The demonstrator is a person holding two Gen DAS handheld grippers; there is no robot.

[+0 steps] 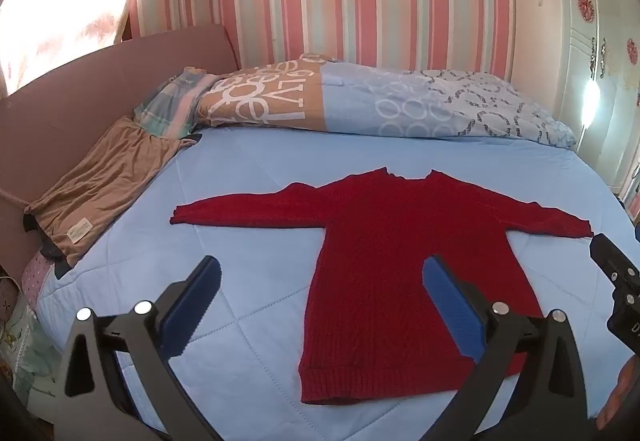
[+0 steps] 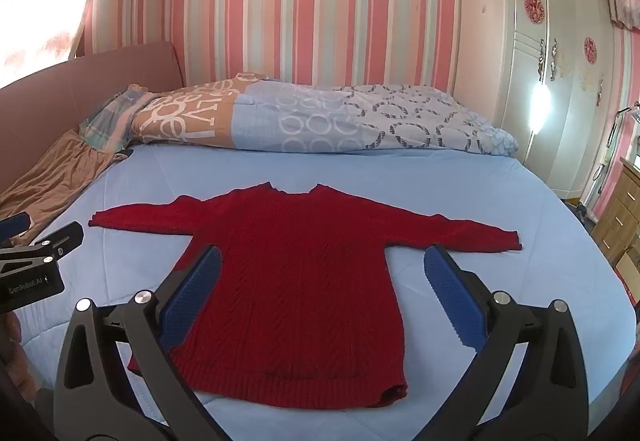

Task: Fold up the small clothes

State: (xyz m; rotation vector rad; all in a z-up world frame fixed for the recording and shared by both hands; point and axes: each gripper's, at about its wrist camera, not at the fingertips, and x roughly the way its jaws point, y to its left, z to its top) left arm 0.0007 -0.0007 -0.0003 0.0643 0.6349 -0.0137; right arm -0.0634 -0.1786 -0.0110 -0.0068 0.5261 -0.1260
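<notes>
Beyond both spread grippers (image 1: pixel 322 273) (image 2: pixel 322 273), red sweater (image 1: pixel 384 241) flat

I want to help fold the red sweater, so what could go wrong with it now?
1. The red sweater is a thick knit, and the toothed blue pads might snag its yarn.
2. Its hem corner already curls up, so the fold may come out lumpy.
3. Both claws, left claw and right claw, hang open above the body, so grabbing there, not a sleeve, could bunch it.
</notes>
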